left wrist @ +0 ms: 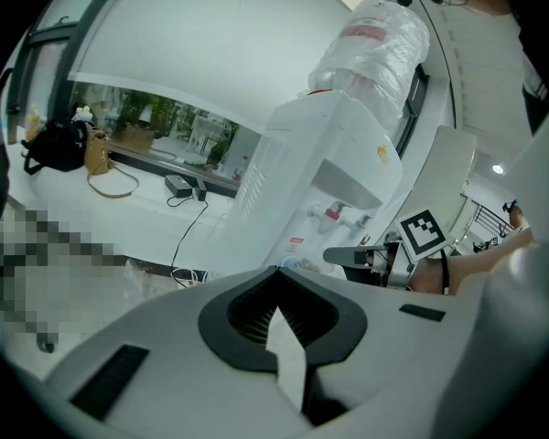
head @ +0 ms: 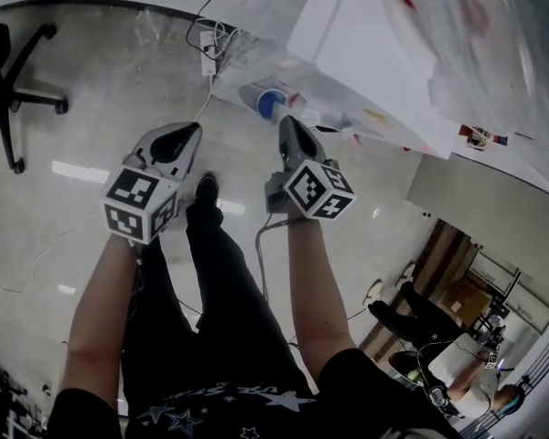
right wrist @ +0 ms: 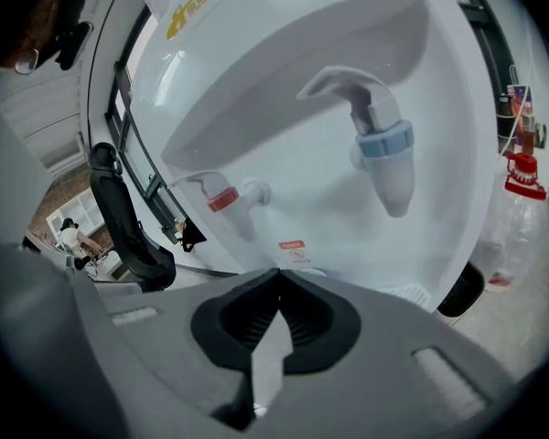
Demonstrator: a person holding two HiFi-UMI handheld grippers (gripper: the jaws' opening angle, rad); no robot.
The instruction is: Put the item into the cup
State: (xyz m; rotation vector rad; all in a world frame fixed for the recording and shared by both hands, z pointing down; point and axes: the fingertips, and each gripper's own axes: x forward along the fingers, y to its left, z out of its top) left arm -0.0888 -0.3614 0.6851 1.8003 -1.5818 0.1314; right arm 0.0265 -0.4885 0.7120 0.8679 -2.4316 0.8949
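Floor point(head: 91, 108) fills most of the head view. The person stands on it, legs point(head: 220, 309) below, with both grippers held out level toward a white water dispenser point(head: 366, 44). That pose reads as an approach or a wait, not a grasp.

The dispenser point(right wrist: 284, 90) fills the right gripper view, so that gripper is aimed straight at the tap recess. A large bottle point(left wrist: 371, 48) wrapped in clear plastic sits upside down on top of the dispenser. Its contents cannot be told.

The left gripper point(head: 198, 128) is held just beside the right gripper point(head: 285, 123), slightly apart, both pointing the same way. In its own view the left gripper point(left wrist: 276, 273) has its fingers brought together at the tips with nothing between them. The right gripper point(right wrist: 276, 273) is the same, tips meeting and empty.

The blue tap point(right wrist: 384, 154) and red tap point(right wrist: 224, 198) hang in the recess over the drip tray point(right wrist: 412, 293), and nothing shows standing on the tray. A small bottle point(right wrist: 517, 218), clear with a red cap, stands to the side of the dispenser. Its fill cannot be told.

No cup and no item can be made out in any view, so the task looks not yet begun. The likely next need is to locate both.
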